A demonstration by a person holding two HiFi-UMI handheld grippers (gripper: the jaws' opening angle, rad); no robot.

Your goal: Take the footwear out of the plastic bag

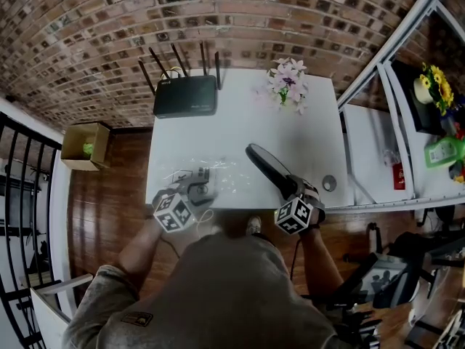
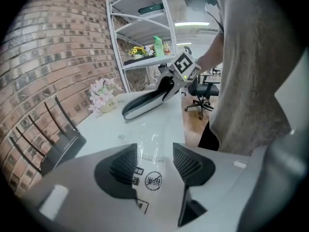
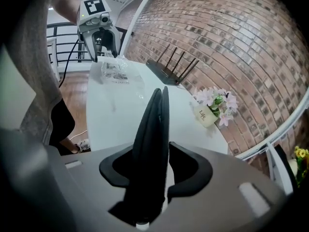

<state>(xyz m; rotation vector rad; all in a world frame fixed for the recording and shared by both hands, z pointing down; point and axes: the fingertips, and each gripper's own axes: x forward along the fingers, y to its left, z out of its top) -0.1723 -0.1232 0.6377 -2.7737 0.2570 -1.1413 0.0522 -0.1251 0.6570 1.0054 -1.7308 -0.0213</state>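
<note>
At the near edge of the white table (image 1: 240,122), round 5 o'clock, the right hand-held gripper (image 1: 293,187) pinches the heel of the flat black, white-soled shoe (image 1: 267,167), already wholly clear of the clear printed plastic bag (image 1: 221,177), which lies flat at 7 o'clock and looks empty. The left hand-held gripper (image 2: 155,164) stands spread, the bag's film loose between its pads. Best, I judge, to lay the shoe flat on bare table before letting go, lest it tip.

On the table (image 1: 240,133), a router (image 1: 185,97) sits back left and a flower pot (image 1: 289,86) back right. Near the front edge, the plastic bag (image 1: 221,177) lies left of the shoe (image 1: 267,167). Shelving (image 1: 367,151) stands to the right.
</note>
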